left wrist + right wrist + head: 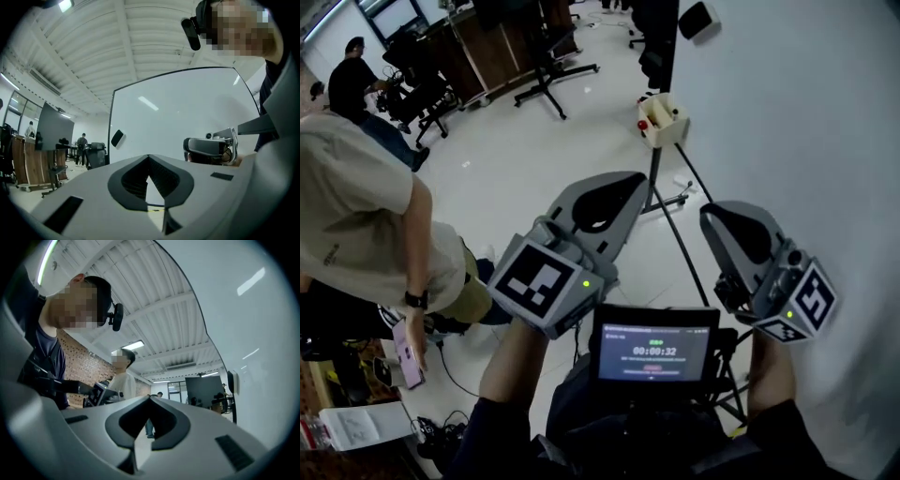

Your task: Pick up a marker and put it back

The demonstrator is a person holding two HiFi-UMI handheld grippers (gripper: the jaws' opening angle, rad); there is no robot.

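Black timer screen (654, 353) sits nearest, at chest level; grey left gripper (630, 183) and grey right gripper (713, 216) are held up beside the white board (797, 112), jaws of both pressed together on nothing; red marker (654, 118), barely legible, lies in cream plastic box (671, 132) at the board's edge, well apart from both.

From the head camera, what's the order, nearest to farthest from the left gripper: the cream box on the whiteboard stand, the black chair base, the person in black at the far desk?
1. cream box: just beyond the left gripper, to its right.
2. black chair base: farther across the floor, top centre.
3. person in black: far top left.
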